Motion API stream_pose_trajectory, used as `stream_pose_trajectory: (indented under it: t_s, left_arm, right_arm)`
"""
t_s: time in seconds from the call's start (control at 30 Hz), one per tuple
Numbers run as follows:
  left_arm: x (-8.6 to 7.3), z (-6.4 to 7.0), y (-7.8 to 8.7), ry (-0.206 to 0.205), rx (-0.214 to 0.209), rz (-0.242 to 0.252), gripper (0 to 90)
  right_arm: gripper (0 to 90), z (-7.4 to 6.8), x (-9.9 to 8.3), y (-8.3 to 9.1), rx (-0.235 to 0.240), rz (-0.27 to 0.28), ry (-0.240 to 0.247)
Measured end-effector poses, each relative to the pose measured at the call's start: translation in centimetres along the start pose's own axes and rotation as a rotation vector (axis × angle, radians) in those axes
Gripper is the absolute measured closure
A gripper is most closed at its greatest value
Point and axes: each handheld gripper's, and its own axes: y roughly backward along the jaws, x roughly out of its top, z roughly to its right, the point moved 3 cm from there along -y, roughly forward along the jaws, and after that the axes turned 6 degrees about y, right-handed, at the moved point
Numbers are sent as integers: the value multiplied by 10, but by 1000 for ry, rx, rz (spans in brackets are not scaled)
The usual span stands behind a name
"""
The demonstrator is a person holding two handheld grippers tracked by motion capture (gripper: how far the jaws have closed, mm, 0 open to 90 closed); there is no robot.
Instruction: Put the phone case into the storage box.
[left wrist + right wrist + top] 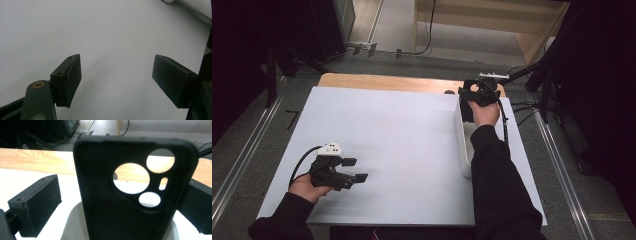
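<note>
Jaws on the right gripper [120, 205] stand spread with a black phone case [110, 195] upright between them; its right edge sits against the right jaw, the left jaw is clear of it (camera cutouts face the lens, no logo or writing readable). Below the case is the white bin [72, 225], which in the high view runs along the right edge of the white table [387, 140]. Left gripper [116, 80] has its jaws wide apart over bare tabletop near the front left corner, plenty of open surface all around.
</note>
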Motion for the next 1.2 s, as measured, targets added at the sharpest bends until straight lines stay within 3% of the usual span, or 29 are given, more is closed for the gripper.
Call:
stream_pose_trajectory:
  t_s: [0.53,1.0,1.2]
  left_arm:
    - [0,0,0,1,1,-1,231]
    - [1,0,-1,4,0,1,231]
    - [1,-1,-1,5,0,4,231]
  right_arm:
    - [0,7,16,10,-15,4,10]
    - [0,2,38,26,-14,12,56]
    - [0,-1,46,34,9,23,68]
